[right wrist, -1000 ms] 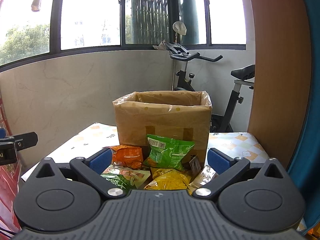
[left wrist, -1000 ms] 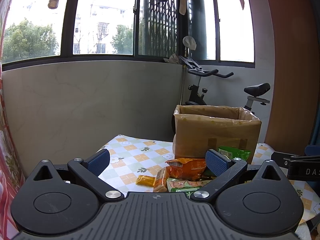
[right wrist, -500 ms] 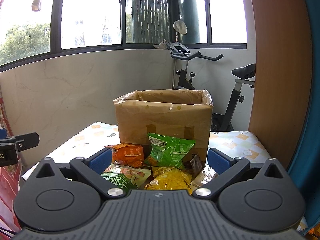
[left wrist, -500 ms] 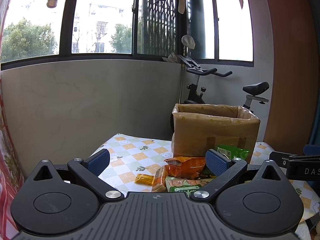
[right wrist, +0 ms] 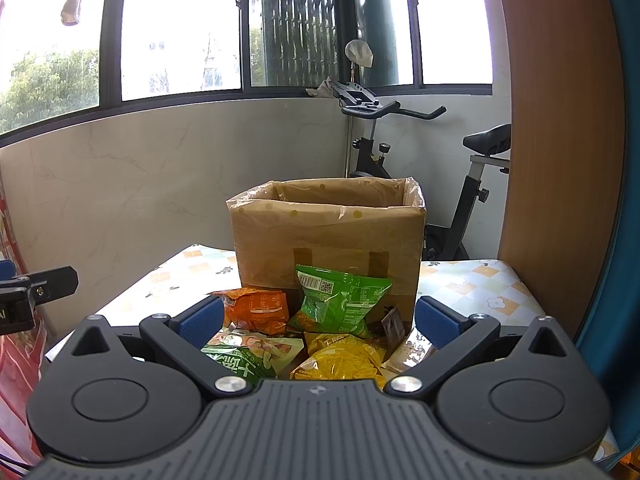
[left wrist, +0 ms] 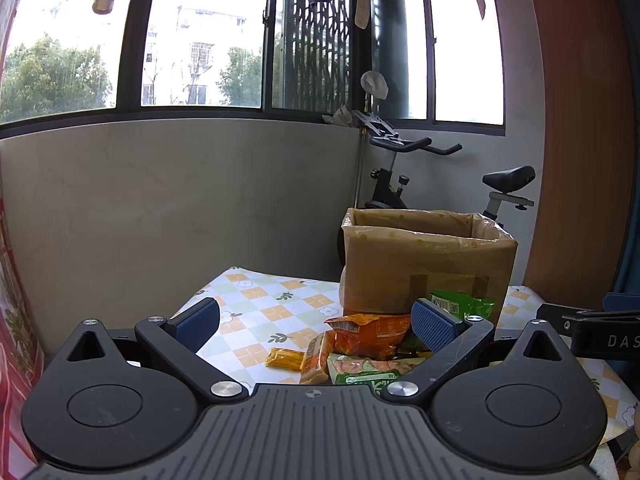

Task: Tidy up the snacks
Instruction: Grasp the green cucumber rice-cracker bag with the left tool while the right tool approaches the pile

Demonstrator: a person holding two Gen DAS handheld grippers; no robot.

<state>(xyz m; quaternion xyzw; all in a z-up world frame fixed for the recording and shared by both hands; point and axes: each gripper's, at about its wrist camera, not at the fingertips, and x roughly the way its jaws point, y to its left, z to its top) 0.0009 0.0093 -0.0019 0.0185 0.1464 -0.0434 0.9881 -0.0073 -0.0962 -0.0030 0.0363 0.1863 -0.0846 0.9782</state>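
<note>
A brown cardboard box lined with clear plastic stands open on the checked tablecloth; it also shows in the left wrist view. In front of it lies a pile of snack bags: an orange bag, a green bag, a yellow bag and a green-white bag. In the left wrist view I see the orange bag and a small yellow packet. My right gripper is open and empty, short of the pile. My left gripper is open and empty, left of the pile.
A black exercise bike stands behind the table by a grey wall under the windows. A wooden panel rises at the right. A red patterned cloth hangs at the left. The other gripper's body shows at the right edge.
Both grippers have shifted only slightly; the left view has tilted a little, so the box and snacks sit slightly lower and left. Both stay open and empty.
</note>
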